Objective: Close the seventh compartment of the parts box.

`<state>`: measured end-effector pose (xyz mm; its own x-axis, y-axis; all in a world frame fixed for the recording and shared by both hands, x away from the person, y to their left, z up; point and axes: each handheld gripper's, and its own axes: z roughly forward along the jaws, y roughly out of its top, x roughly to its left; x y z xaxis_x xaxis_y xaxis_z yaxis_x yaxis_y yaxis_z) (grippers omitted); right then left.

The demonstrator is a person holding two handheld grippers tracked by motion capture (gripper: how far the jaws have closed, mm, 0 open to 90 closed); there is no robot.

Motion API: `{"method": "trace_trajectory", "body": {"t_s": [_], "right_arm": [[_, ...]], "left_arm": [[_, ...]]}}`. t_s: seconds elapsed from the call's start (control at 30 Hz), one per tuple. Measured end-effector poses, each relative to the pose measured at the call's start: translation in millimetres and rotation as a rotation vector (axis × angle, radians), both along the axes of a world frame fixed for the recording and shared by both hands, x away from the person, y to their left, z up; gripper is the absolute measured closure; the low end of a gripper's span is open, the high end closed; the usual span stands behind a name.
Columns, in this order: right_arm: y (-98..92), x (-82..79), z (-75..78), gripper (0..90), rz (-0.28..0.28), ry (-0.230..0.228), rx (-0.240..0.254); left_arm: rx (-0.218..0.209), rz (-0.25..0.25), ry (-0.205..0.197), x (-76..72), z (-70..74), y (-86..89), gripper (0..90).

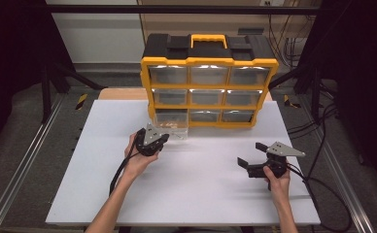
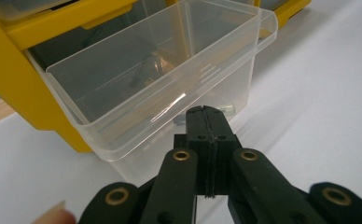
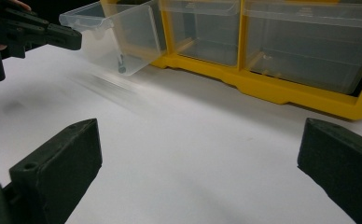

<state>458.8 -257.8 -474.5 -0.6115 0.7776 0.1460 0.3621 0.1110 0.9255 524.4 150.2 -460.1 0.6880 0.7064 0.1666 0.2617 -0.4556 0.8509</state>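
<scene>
White table (image 1: 186,194) w/ yellow drawer organizer (image 1: 208,87) at far edge, nothing else.

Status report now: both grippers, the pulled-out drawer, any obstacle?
Left gripper shut, at the clear drawer. Right gripper open, apart. Drawer pulled out; no obstacle.

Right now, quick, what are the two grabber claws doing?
Left gripper: shut, jaws pressed together with nothing between them, right by the pulled-out clear drawer.
Right gripper: open, holding nothing, above the white table.
</scene>
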Motion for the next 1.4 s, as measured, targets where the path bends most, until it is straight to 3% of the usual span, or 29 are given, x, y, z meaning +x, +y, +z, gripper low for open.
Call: {"method": "trace_trajectory", "body": {"t_s": [1.4], "right_arm": [[-1.3,-0.4,-0.2,0.5,0.001,-0.005,0.001]], "left_arm": [[0.024,0.032,-0.023,15.4,-2.1,-6.6,89.4]]}}
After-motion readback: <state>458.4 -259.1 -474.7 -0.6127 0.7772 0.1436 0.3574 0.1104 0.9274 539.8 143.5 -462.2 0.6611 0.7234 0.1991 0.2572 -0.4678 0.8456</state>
